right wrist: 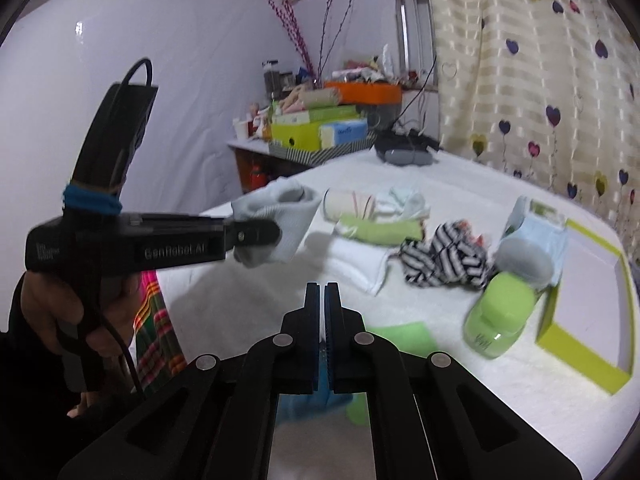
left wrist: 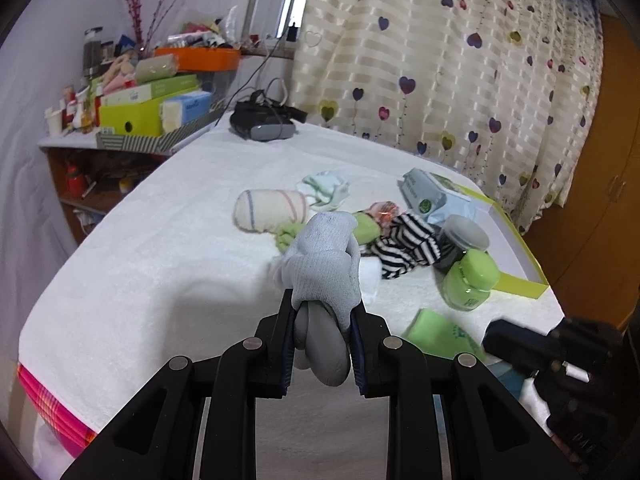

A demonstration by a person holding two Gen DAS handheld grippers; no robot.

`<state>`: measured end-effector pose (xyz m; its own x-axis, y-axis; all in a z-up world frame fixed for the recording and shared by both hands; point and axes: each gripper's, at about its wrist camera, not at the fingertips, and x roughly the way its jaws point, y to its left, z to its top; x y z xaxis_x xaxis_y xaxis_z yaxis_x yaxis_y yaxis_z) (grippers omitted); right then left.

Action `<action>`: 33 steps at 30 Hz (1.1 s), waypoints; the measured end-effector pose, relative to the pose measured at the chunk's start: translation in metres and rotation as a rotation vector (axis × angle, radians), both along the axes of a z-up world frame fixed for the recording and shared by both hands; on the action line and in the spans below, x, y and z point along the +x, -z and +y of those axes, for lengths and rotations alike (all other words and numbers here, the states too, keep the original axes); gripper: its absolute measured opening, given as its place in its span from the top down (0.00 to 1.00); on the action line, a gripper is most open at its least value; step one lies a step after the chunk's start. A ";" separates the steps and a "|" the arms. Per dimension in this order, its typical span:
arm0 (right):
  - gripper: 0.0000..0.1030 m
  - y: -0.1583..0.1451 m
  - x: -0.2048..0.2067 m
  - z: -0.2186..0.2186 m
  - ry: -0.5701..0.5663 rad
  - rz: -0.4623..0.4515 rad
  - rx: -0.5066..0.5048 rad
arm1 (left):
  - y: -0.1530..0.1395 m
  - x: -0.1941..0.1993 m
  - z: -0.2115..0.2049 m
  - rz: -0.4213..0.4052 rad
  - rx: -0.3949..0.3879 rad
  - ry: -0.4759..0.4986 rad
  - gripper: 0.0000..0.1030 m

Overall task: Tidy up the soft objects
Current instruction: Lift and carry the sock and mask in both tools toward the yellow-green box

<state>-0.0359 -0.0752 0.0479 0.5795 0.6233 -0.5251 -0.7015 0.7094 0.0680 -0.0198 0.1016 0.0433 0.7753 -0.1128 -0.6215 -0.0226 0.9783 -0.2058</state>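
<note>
Left claw (left wrist: 322,312) pinches grey sock (left wrist: 320,264); right claw (right wrist: 323,300) pressed together, empty.

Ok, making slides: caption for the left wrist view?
Left tongs grip a grey sock above the towel-covered table.

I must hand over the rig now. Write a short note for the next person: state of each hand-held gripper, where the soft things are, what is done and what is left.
Left hand-held gripper: shut on a grey sock, held above the bed.
Right hand-held gripper: shut, nothing in it.
On the white towel: rolled cloth, green cloth, striped socks, pale socks.
Done: grey sock picked up.
Left: place it; the rest looks unsorted.
</note>
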 end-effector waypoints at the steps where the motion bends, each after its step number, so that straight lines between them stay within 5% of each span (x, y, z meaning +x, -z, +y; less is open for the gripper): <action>1: 0.98 -0.005 0.000 -0.002 0.005 -0.015 0.004 | -0.001 0.001 -0.002 -0.001 -0.002 0.005 0.79; 17: 0.98 -0.032 0.005 -0.047 0.081 -0.061 0.040 | -0.011 0.014 -0.035 -0.019 0.013 0.082 0.79; 27: 0.96 0.025 0.006 -0.085 0.158 0.125 -0.033 | 0.000 0.020 -0.040 0.008 0.005 0.103 0.79; 30: 0.71 0.039 -0.002 -0.091 0.133 0.158 -0.066 | 0.001 0.021 -0.041 0.011 0.006 0.105 0.79; 31: 0.53 0.043 -0.003 -0.091 0.121 0.168 -0.080 | 0.003 0.022 -0.041 0.014 0.005 0.106 0.79; 33: 0.44 0.048 -0.005 -0.090 0.104 0.177 -0.103 | 0.005 0.023 -0.042 0.020 0.005 0.108 0.79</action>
<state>-0.0408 -0.1650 -0.0006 0.5309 0.5026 -0.6823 -0.6078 0.7869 0.1067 0.0035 0.0600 0.0382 0.7460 -0.1921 -0.6377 0.0789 0.9763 -0.2018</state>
